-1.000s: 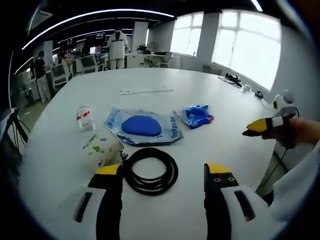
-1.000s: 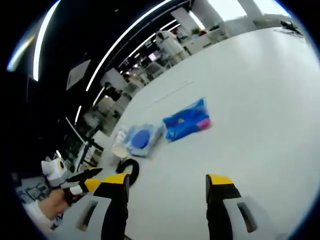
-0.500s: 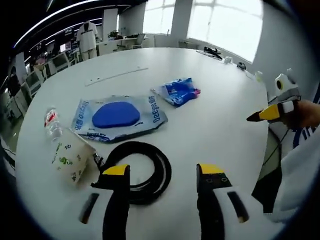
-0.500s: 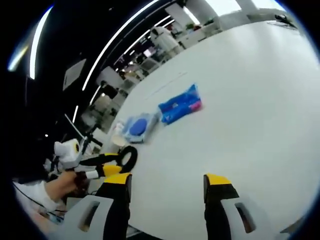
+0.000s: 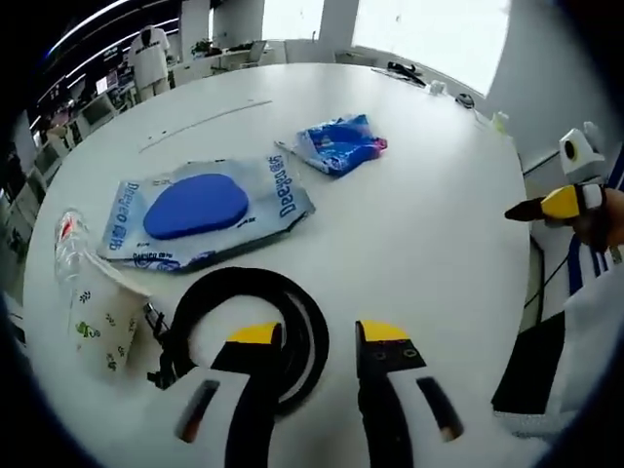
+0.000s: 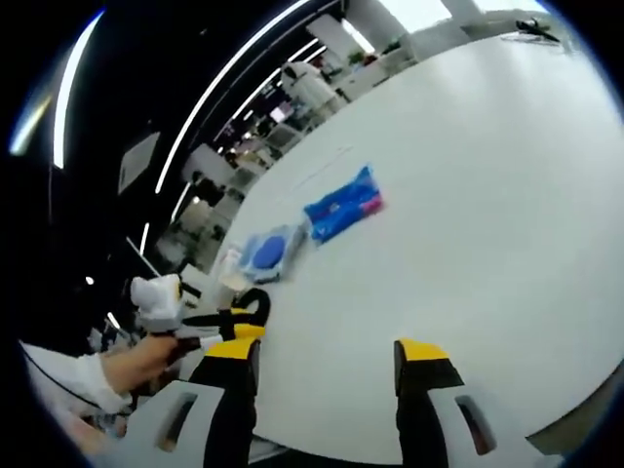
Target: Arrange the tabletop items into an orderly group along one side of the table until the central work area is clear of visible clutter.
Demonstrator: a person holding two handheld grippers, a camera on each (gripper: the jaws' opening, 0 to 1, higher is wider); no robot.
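Left gripper view looks down on a round white table, where the left gripper has its yellow-tipped jaws drawn fairly near each other but still parted, the left jaw over the right side of a coiled black cable and the right jaw over bare table, nothing pinched between them; just left of the coil lies a white paper cup with green print on its side, with a clear plastic bottle with a red label beside it; past the coil lies a flat clear packet holding a blue oval pad, and farther on a crumpled blue snack bag; the right gripper shows at the right edge, off the table; right gripper view has that gripper's jaws spread wide over the bare table near its edge, gripping nothing, the items well away to the left.
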